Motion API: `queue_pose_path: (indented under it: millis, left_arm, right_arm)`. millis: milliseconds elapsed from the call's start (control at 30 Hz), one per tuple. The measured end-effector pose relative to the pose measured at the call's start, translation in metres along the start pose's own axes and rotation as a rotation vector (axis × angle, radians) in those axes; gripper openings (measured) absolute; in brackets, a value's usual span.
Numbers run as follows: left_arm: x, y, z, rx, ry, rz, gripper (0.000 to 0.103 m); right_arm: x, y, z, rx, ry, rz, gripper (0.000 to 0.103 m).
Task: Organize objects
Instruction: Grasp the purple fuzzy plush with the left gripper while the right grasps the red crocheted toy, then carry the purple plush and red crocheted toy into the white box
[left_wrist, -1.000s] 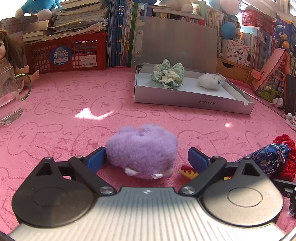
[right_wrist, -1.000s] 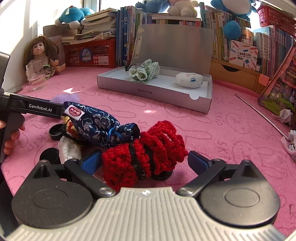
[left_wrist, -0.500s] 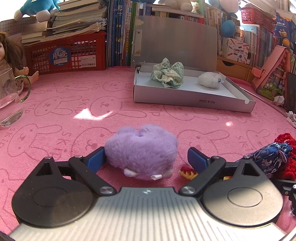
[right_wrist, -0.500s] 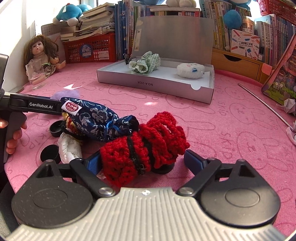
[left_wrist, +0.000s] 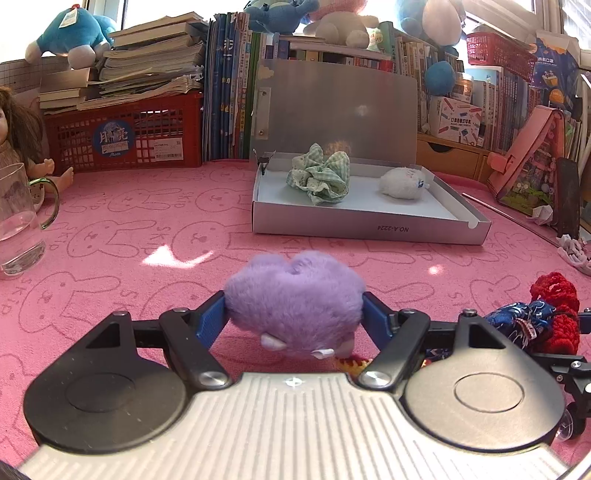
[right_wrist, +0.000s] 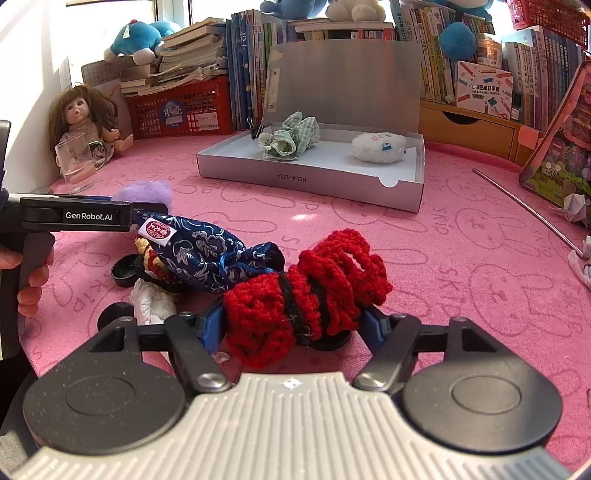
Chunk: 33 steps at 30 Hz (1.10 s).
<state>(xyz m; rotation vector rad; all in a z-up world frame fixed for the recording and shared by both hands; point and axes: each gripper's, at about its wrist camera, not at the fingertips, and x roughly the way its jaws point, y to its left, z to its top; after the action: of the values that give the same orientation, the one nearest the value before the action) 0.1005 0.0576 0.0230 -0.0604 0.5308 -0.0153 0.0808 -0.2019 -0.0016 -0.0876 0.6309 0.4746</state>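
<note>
Strong daylight pours in from the windows (left_wrist: 107, 9) behind the shelves, blowing them out to white. Sun patches glare on the pink worktop (left_wrist: 177, 256). Fisheye bending curves the edges; focus is sharp.

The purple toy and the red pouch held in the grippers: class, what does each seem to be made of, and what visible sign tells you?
Purple toy: seemingly soft synthetic plush, matte; fine fuzzy pile blurs its outline between the left gripper pads.
Red pouch: crocheted yarn, probably wool or acrylic; chunky loops and open holes show, with black bands, held by the right gripper.
</note>
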Motion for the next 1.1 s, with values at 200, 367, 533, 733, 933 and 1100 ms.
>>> queue_pose_path:
  millis: [200, 367, 533, 733, 933, 1100]
  left_arm:
    - [-0.002, -0.001, 0.004, 0.001, -0.005, -0.005, 0.08]
    - [-0.003, -0.001, 0.005, 0.001, -0.007, -0.004, 0.08]
    - [-0.003, -0.001, 0.006, 0.0, -0.008, -0.004, 0.08]
    - [-0.002, 0.001, 0.007, 0.0, -0.002, -0.004, 0.08]
    - [0.0, 0.001, 0.006, -0.009, 0.004, -0.006, 0.08]
    - [0.001, 0.0, 0.006, -0.006, 0.004, -0.007, 0.08]
  right_arm:
    - [-0.007, -0.002, 0.005, 0.001, -0.022, -0.014, 0.073]
    - [-0.012, -0.005, 0.006, 0.004, -0.032, -0.025, 0.073]
    - [-0.017, -0.01, 0.007, 0.009, -0.041, -0.037, 0.073]
    - [-0.02, -0.017, 0.008, 0.025, -0.044, -0.048, 0.073]
    - [-0.023, -0.026, 0.012, 0.035, -0.041, -0.056, 0.073]
    - [-0.026, -0.029, 0.012, 0.03, -0.041, -0.066, 0.073]
